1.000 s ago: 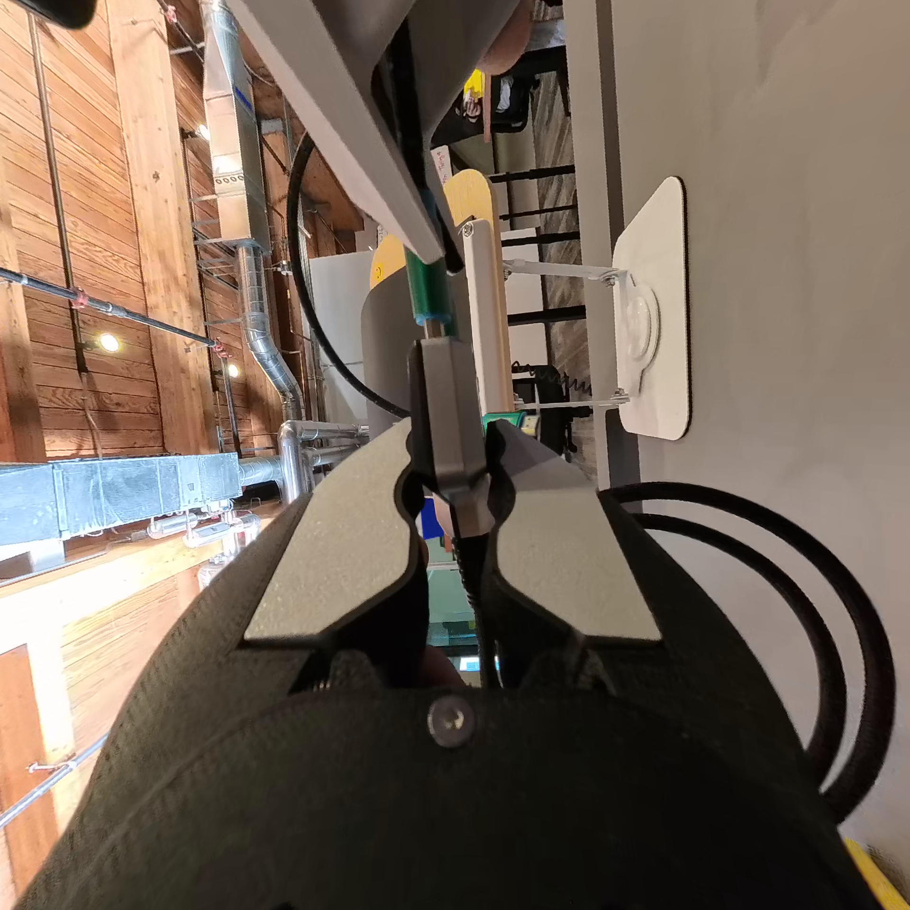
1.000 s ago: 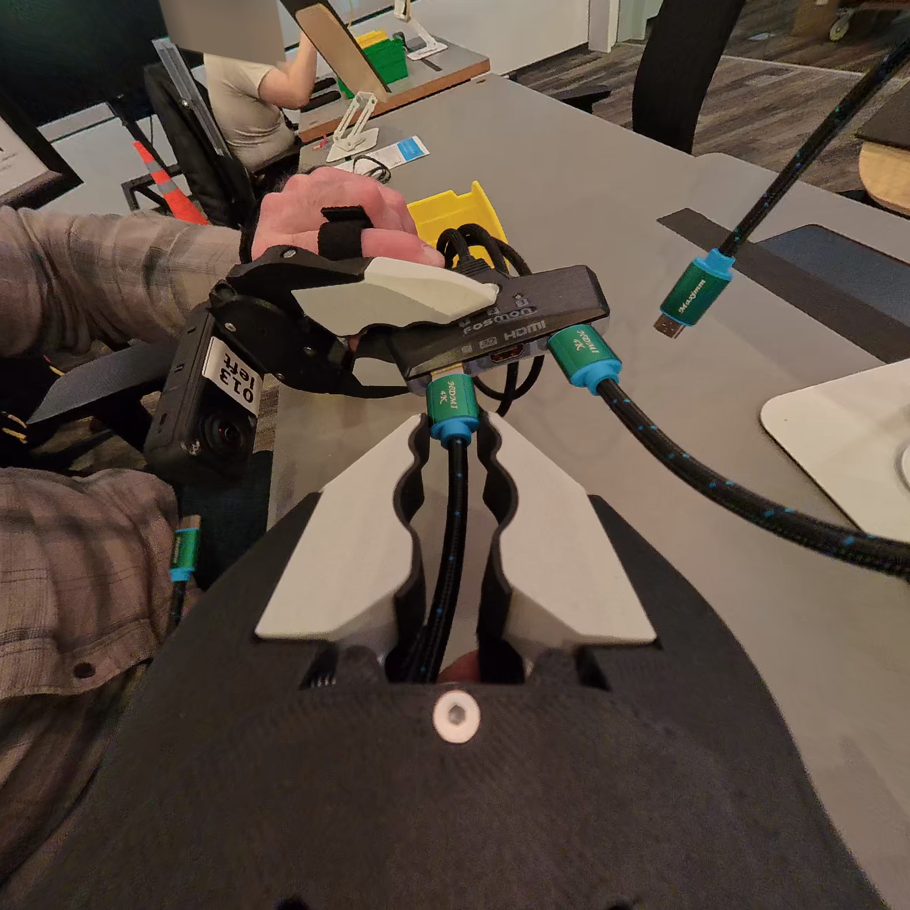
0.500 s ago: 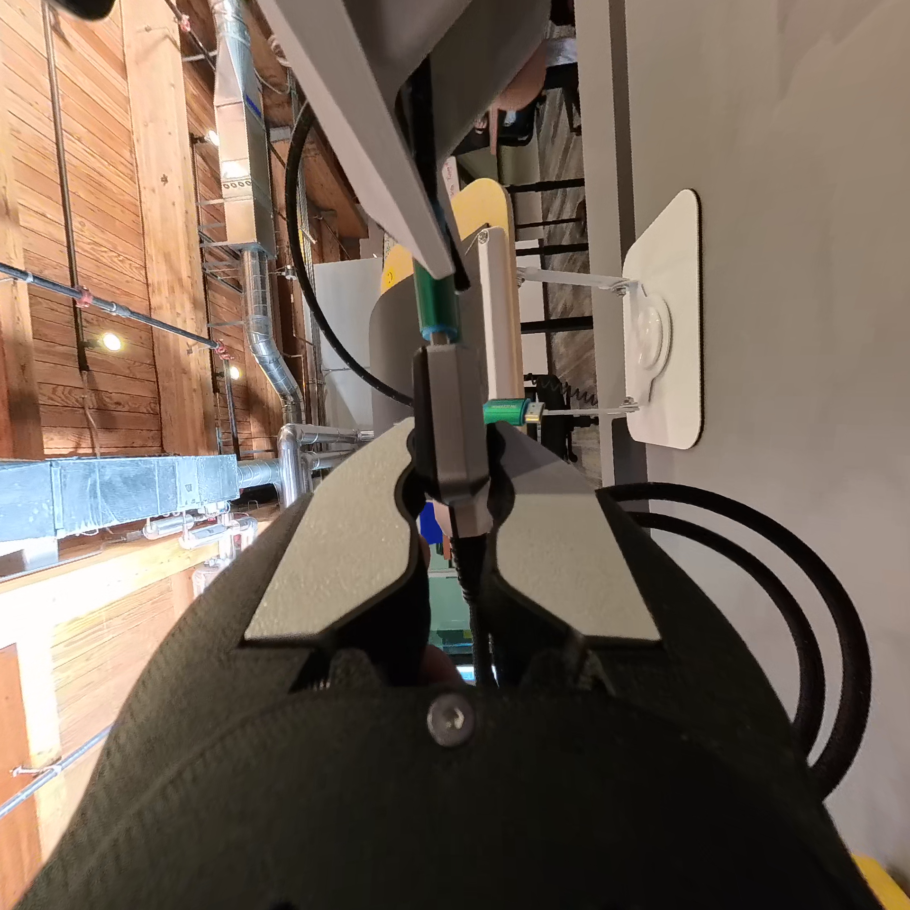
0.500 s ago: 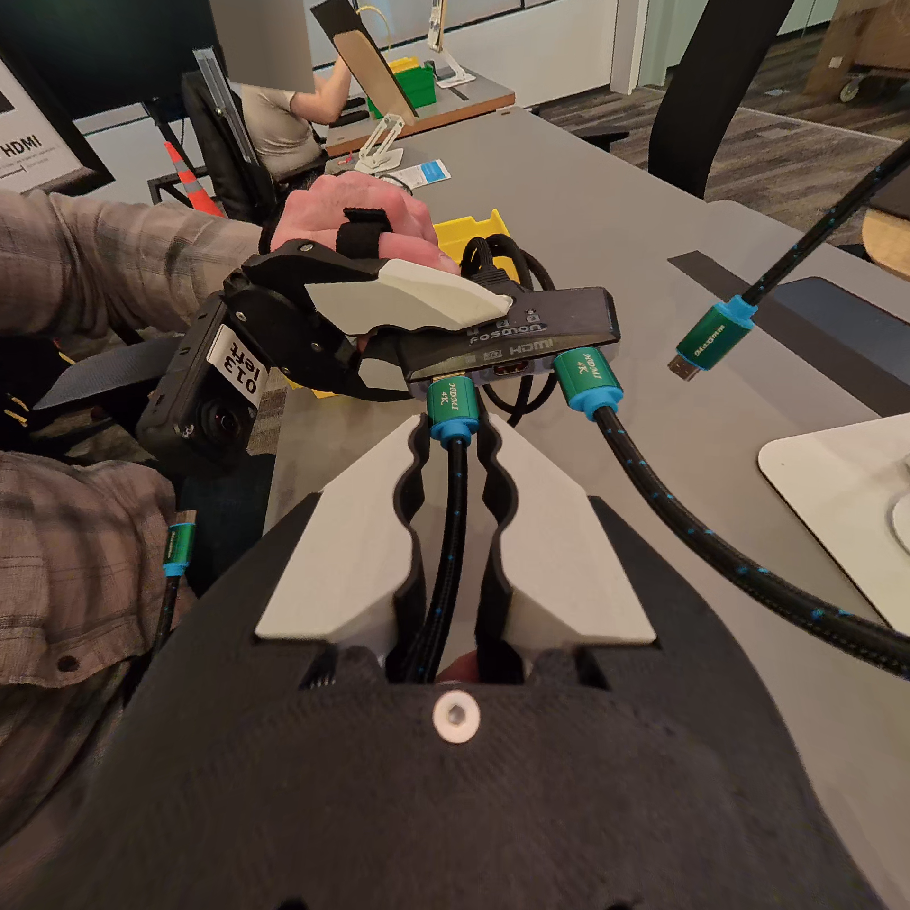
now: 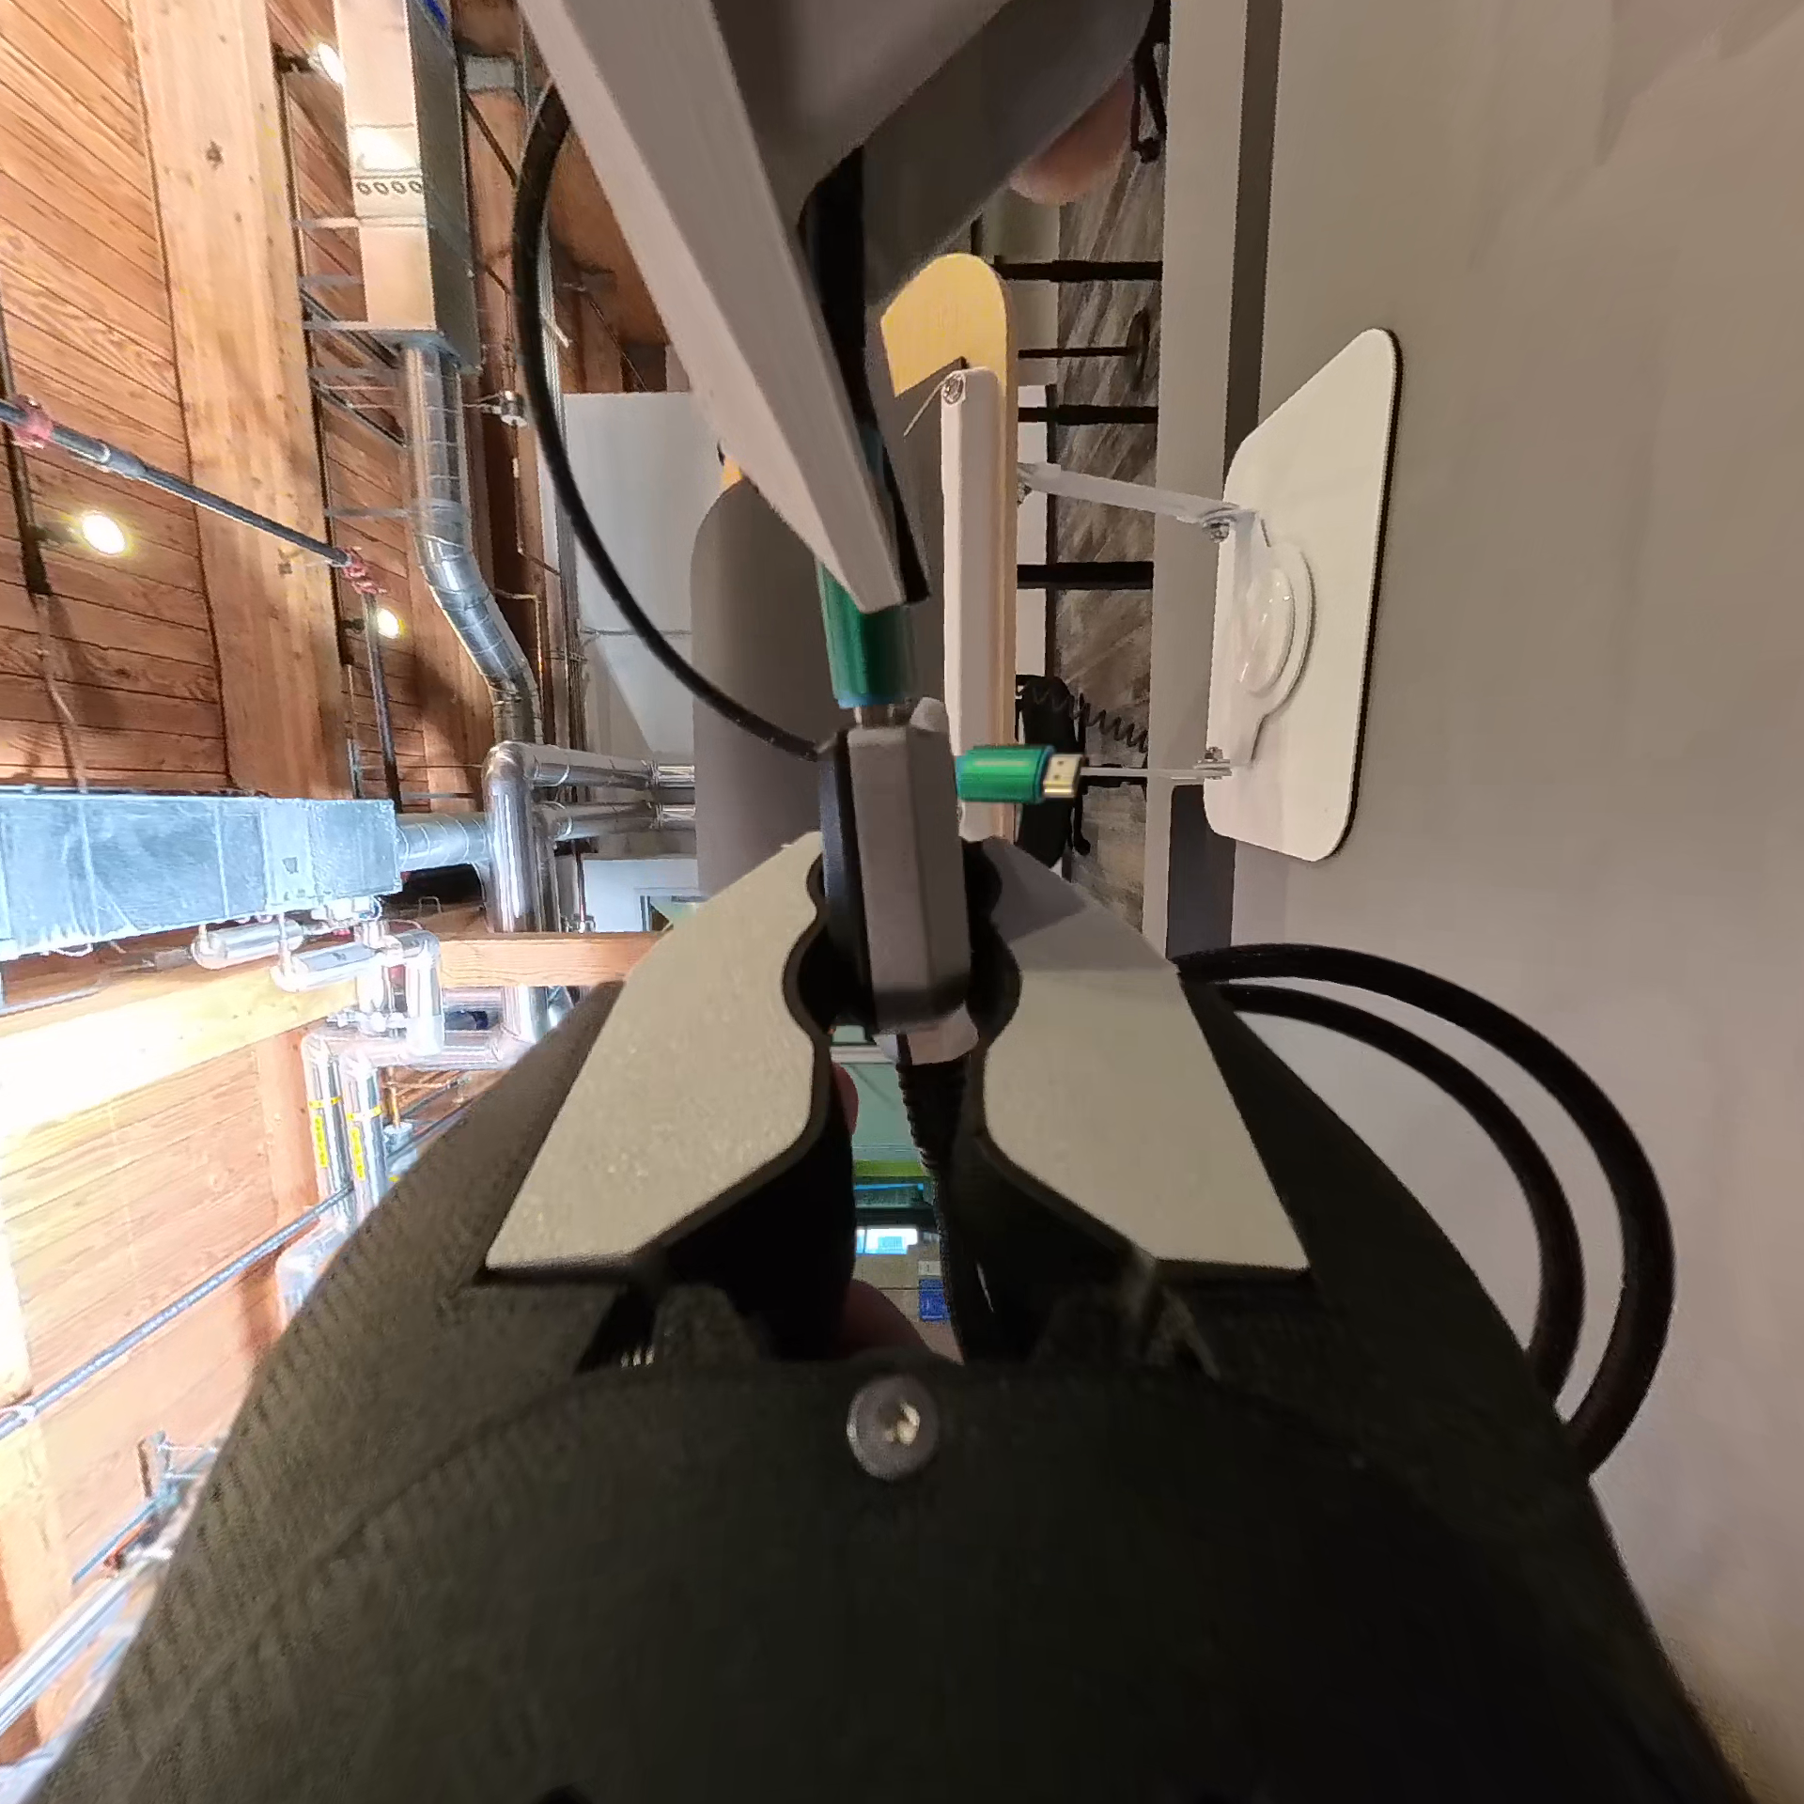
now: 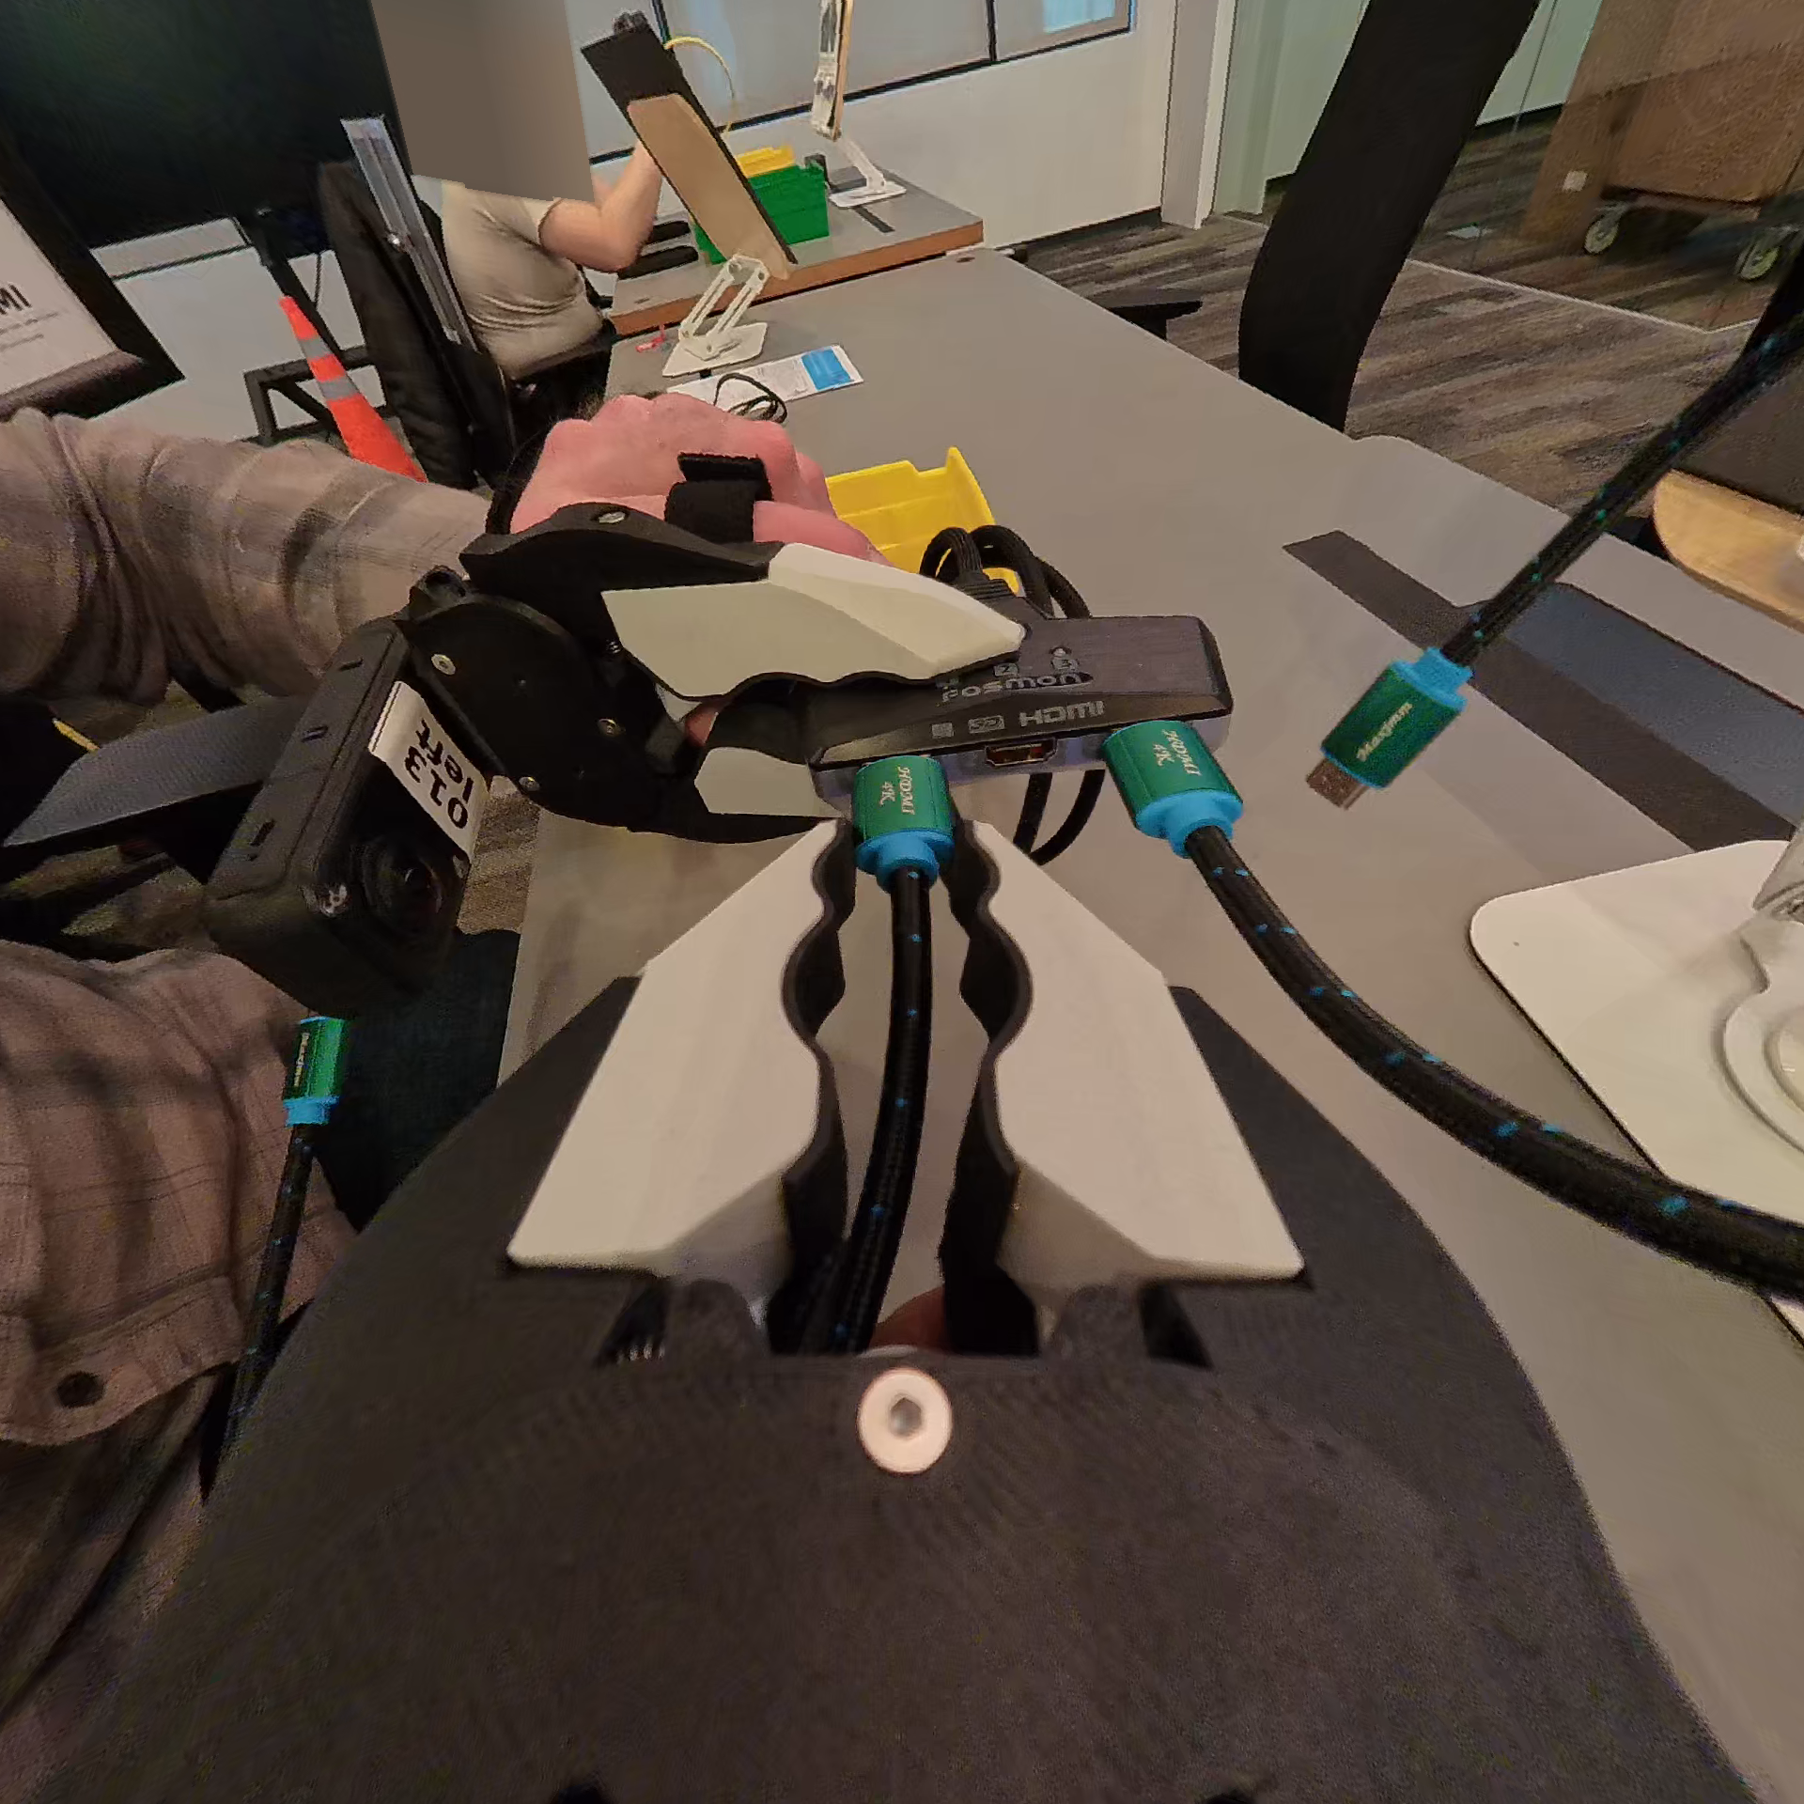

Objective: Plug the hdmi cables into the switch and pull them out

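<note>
My left gripper (image 5: 898, 864) is shut on the dark HDMI switch (image 5: 893, 859), held above the grey table (image 6: 1123, 420). It also shows in the right wrist view (image 6: 810, 635), clamping the switch (image 6: 1103, 664) from the left. A green plug (image 6: 898, 796) sits in the switch's left port and a second green plug (image 6: 1167, 771) in the right port; the middle port (image 6: 1020, 754) is empty. My right gripper (image 6: 903, 844) straddles the first plug's braided cable (image 6: 903, 976) just behind the plug, with gaps on both sides. A third green plug (image 6: 1386, 727) hangs loose to the right.
A yellow bin (image 6: 908, 508) and a coiled black cable (image 5: 1513, 1123) lie behind the switch. A white pad with a stand (image 6: 1611, 976) is at the right. Another green plug (image 6: 317, 1064) hangs by the person's sleeve. A seated person and an orange cone (image 6: 342, 390) are far back.
The left-port plug now sits tighter against the switch, with less metal showing. The loose third plug has swung into the left wrist view beside the switch. Both grippers keep their places.
</note>
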Tool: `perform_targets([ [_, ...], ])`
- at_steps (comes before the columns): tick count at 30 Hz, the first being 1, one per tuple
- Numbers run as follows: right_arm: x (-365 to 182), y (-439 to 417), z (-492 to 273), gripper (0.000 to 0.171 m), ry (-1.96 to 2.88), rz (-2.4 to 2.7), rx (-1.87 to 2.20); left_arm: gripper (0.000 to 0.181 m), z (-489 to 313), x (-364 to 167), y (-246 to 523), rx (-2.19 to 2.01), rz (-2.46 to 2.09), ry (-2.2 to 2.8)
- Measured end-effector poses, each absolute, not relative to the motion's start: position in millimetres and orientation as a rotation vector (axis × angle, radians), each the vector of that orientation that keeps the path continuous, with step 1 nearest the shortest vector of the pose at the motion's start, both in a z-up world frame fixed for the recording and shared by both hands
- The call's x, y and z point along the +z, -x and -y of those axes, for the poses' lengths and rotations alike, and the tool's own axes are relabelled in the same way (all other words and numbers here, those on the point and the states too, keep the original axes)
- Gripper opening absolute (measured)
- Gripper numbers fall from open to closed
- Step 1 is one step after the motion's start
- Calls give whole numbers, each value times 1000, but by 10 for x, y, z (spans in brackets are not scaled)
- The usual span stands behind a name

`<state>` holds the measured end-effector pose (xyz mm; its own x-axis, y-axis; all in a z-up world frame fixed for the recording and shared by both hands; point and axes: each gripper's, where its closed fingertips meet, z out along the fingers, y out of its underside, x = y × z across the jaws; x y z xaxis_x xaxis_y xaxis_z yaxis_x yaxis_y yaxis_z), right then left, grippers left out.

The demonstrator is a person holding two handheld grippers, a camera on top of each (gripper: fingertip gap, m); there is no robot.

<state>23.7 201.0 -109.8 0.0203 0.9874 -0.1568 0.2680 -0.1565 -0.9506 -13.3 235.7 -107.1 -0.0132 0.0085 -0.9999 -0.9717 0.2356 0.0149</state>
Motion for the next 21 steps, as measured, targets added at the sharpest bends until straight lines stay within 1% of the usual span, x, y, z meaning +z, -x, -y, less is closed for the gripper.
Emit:
perform_targets([
  [10, -1011, -252, -2015, 17, 1507, 1335, 1064, 24, -2379, -991, 124, 1092, -1312, 974],
  [12, -984, -272, -2010, 17, 1501, 1336, 1033, 31, -2369, -942, 104, 1086, -1285, 977],
  [15, -923, -307, -1977, 17, 1481, 1342, 1000, 38, -2336, -864, 83, 1031, -1242, 1007],
  [21, -822, -419, -1984, 17, 1464, 1340, 972, 46, -2265, -731, 85, 949, -1193, 1085],
])
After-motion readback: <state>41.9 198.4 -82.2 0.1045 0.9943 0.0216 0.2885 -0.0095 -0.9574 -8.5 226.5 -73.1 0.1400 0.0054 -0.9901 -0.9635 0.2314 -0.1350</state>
